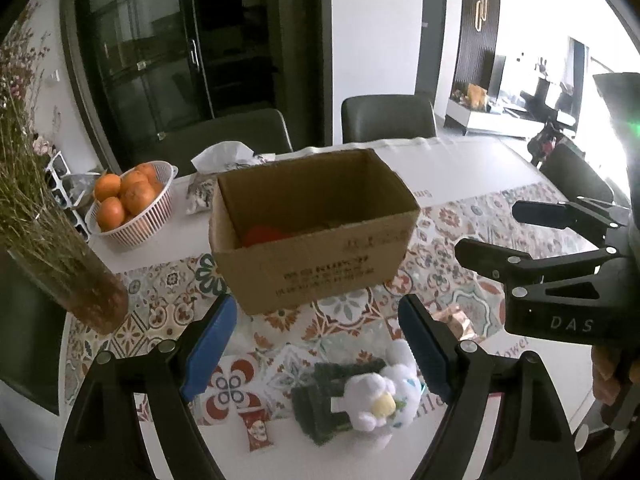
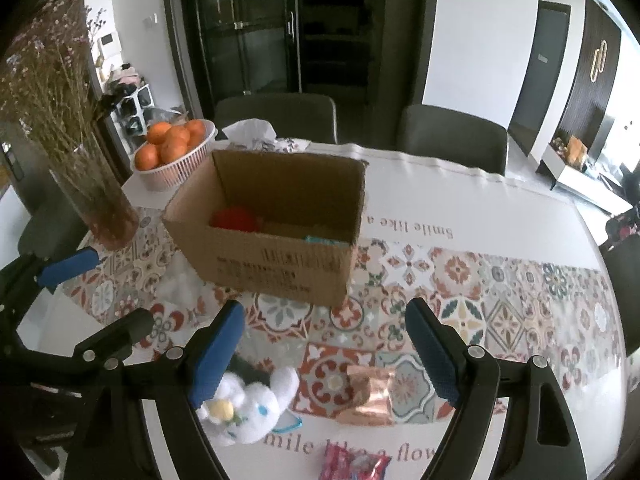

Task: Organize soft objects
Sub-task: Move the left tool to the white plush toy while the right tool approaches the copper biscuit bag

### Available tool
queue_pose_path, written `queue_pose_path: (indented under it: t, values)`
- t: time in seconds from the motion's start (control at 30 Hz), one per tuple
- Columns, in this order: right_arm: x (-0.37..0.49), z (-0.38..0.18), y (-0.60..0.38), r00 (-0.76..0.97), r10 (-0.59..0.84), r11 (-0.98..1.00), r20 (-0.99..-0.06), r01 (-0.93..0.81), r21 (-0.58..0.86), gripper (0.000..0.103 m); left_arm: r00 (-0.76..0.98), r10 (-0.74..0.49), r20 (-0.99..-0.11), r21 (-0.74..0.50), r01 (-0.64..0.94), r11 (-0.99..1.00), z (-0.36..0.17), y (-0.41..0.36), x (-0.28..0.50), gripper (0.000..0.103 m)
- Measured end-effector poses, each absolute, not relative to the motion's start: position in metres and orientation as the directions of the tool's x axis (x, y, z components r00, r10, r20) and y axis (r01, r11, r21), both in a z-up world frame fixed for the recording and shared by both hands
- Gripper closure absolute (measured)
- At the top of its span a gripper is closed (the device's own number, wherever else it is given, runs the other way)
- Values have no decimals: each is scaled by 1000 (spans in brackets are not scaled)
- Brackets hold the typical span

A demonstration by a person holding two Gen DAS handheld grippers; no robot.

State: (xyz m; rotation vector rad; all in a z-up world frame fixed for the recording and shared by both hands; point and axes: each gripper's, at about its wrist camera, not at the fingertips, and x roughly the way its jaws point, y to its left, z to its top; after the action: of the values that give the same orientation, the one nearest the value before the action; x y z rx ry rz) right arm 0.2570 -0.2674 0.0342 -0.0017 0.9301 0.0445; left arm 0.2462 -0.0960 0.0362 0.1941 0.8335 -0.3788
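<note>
An open cardboard box (image 1: pixel 316 236) stands on the patterned tablecloth; something red (image 1: pixel 262 236) lies inside it, also seen in the right wrist view (image 2: pixel 236 218). A white plush toy (image 1: pixel 384 400) lies on a dark green scouring pad (image 1: pixel 320 404) near the table's front edge. My left gripper (image 1: pixel 316 348) is open above and just behind them, holding nothing. My right gripper (image 2: pixel 324 352) is open and empty, with the plush (image 2: pixel 252 408) under its left finger. The box also shows in the right wrist view (image 2: pixel 276 224). The right gripper shows at the right in the left wrist view (image 1: pixel 492 236).
A basket of oranges (image 1: pixel 128 204), a tissue pack (image 1: pixel 224 156) and a vase of dried flowers (image 1: pixel 68 276) stand at the left. A copper foil packet (image 2: pixel 370 396) and red snack packets (image 1: pixel 256 428) (image 2: pixel 352 464) lie near the front. Chairs (image 1: pixel 388 118) stand behind the table.
</note>
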Motion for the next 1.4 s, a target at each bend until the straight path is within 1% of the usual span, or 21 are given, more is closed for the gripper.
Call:
queue_pose_path:
  t: [0.2, 0.47, 0.8, 0.97, 1.1, 1.4]
  values:
    - [242, 27, -277, 581, 33, 999, -813, -21, 25, 20, 576, -248, -779, 23, 421, 907, 27, -107, 233, 19]
    - [230, 4, -292, 534, 27, 999, -845, 8, 36, 20, 496, -241, -834, 15, 457, 889, 2, -126, 222, 19]
    - [232, -35, -304, 445, 33, 997, -895, 48, 61, 20, 307, -224, -925, -66, 451, 890, -48, -134, 227, 19]
    - [235, -52, -306, 400, 39, 995, -916, 66, 71, 20, 263, -205, -943, -73, 437, 897, -63, -136, 231, 19]
    - [238, -66, -310, 363, 60, 992, -930, 86, 97, 20, 209, -209, -955, -101, 433, 895, -73, -137, 233, 19]
    - [240, -93, -320, 305, 56, 987, -951, 126, 99, 20, 134, -194, -972, -118, 438, 891, -94, -146, 238, 19]
